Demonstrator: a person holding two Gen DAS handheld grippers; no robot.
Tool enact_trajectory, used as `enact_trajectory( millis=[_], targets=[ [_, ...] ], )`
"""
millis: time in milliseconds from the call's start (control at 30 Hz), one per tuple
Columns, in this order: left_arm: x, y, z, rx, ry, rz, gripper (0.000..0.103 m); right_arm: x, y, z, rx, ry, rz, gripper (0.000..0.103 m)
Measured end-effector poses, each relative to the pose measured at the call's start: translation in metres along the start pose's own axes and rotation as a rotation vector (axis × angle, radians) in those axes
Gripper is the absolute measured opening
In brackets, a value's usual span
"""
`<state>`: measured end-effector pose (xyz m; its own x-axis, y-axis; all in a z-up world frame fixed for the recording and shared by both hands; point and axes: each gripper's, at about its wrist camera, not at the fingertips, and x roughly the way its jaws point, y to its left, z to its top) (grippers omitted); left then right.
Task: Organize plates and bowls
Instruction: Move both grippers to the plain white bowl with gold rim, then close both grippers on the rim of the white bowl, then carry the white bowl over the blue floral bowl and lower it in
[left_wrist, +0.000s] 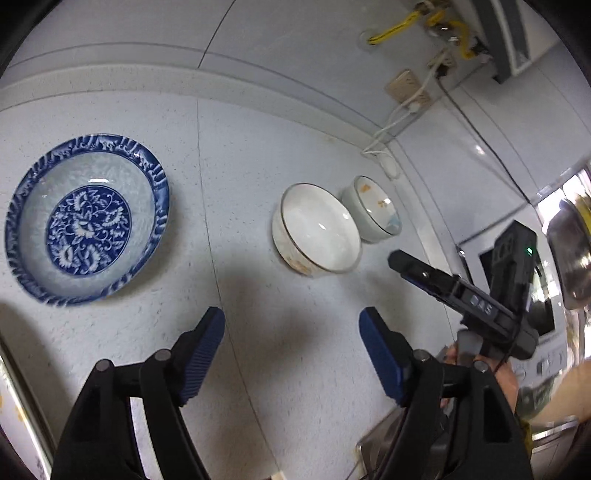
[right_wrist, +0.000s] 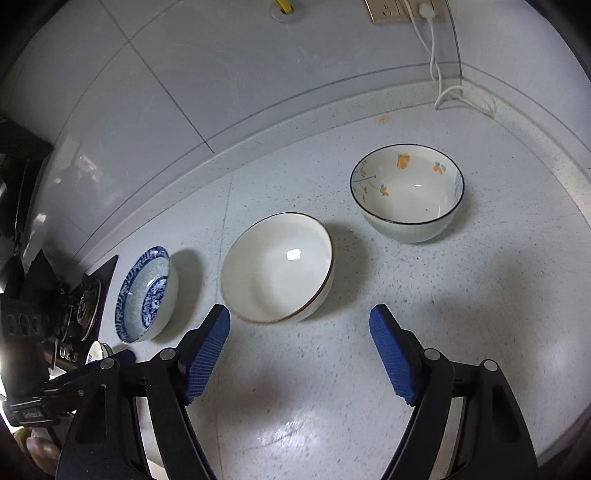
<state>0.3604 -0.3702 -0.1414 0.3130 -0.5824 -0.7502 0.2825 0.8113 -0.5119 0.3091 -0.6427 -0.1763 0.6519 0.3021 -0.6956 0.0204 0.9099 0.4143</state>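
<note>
A blue-and-white patterned deep plate (left_wrist: 86, 219) sits on the speckled countertop (left_wrist: 258, 350) at the left; it also shows in the right wrist view (right_wrist: 146, 295). A plain white bowl with a brown rim (left_wrist: 316, 229) (right_wrist: 279, 267) stands in the middle. A white bowl with orange flowers and a dark rim (left_wrist: 373, 208) (right_wrist: 406, 192) stands just beyond it to the right. My left gripper (left_wrist: 291, 323) is open and empty, above the counter in front of the white bowl. My right gripper (right_wrist: 299, 319) is open and empty, just short of the white bowl's near rim.
A tiled wall with a socket (right_wrist: 384, 11) and a white cable (right_wrist: 436, 66) backs the counter. A gas stove (right_wrist: 85, 302) lies at the left in the right wrist view. A steel sink edge (left_wrist: 384, 439) and the other gripper (left_wrist: 461, 291) are at the right in the left wrist view.
</note>
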Motion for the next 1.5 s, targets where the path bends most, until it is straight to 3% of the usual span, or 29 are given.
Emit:
enact_trajectory(
  millis=[200,333,433,533,600,667,800,1267,1500],
  targets=[
    [0.057,0.011,0.039,-0.104,0.058,0.037,0.073,0.039,-0.014,0.025,0.009,0.108,0.035,0.072],
    [0.091,0.017,0.054,-0.157,0.099,0.060,0.066,0.061,-0.017,0.036,-0.009,0.158,0.004,0.046],
    [0.116,0.018,0.062,-0.177,0.137,0.070,0.059,0.072,-0.018,0.039,-0.029,0.185,-0.014,0.037],
    [0.129,0.016,0.063,-0.180,0.166,0.093,0.045,0.080,-0.018,0.038,-0.042,0.210,-0.024,0.028],
    [0.136,0.015,0.063,-0.184,0.191,0.086,0.029,0.083,-0.022,0.037,-0.043,0.225,-0.026,0.025],
    [0.140,0.013,0.063,-0.180,0.200,0.066,0.023,0.085,-0.023,0.036,-0.046,0.235,-0.019,0.023],
    [0.139,0.009,0.065,-0.162,0.201,0.089,0.016,0.087,-0.020,0.036,-0.053,0.251,0.006,0.015],
    [0.111,0.013,0.035,-0.210,0.191,0.046,0.016,0.074,0.001,0.022,-0.090,0.295,-0.031,0.011],
    [0.044,0.029,0.024,-0.245,0.104,0.036,0.016,0.054,0.055,0.026,-0.172,0.266,0.003,0.011]
  ],
)
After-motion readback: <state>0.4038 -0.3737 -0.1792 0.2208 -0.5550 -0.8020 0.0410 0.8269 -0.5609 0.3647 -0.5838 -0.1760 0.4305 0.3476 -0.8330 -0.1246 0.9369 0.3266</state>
